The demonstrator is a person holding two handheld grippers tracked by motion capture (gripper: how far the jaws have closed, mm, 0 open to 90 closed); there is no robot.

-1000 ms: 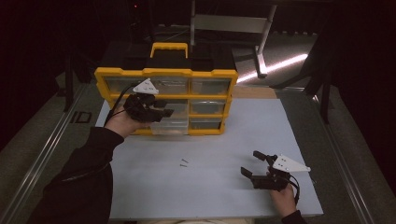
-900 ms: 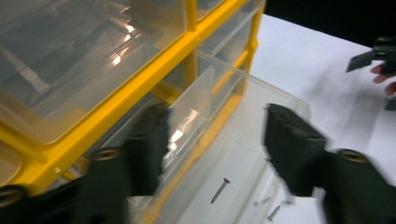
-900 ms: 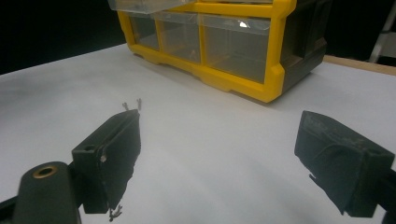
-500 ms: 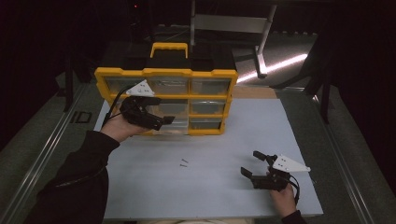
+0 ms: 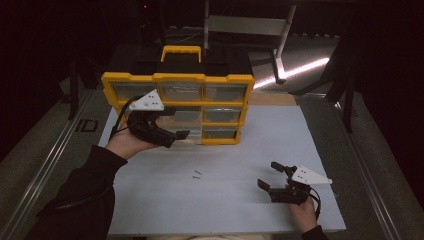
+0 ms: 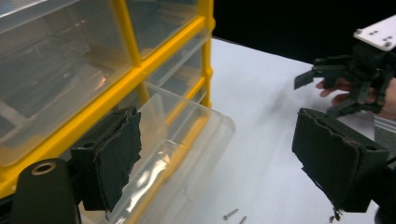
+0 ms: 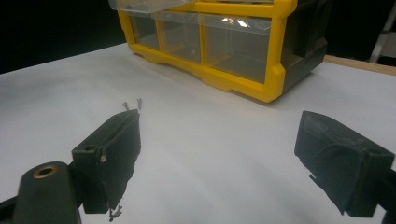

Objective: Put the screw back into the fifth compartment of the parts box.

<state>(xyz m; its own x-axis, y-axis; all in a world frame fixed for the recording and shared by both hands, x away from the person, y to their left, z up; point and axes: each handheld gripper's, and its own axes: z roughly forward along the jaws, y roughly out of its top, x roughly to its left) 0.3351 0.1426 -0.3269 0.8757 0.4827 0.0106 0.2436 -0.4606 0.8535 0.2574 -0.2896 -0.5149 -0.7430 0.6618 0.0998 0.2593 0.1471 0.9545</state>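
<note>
A yellow organizer (image 5: 200, 78) with clear drawers stands at the back of the white table (image 5: 240, 150). Its lower left drawer (image 6: 187, 140) is pulled out. My left gripper (image 5: 176, 125) hovers just in front of that drawer (image 5: 192, 134); its jaws have just been opening and stand wide, pressing on nothing (image 6: 217, 126). Two small screws (image 5: 196, 174) lie loose on the table's middle. My right gripper (image 5: 268, 175) rests open near the front right, pointed at the screws (image 7: 132, 103) and the organizer (image 7: 243, 46), with nothing between its jaws (image 7: 217, 126).
The organizer's black top carries a yellow handle (image 5: 182, 50). A metal stand (image 5: 277, 50) rises behind the table at the right. Bare white table lies between the two grippers and to the right of the organizer.
My left gripper has opened its jaws and drawn back a little from the organizer's front, toward the person. The right gripper has stayed where it was.
</note>
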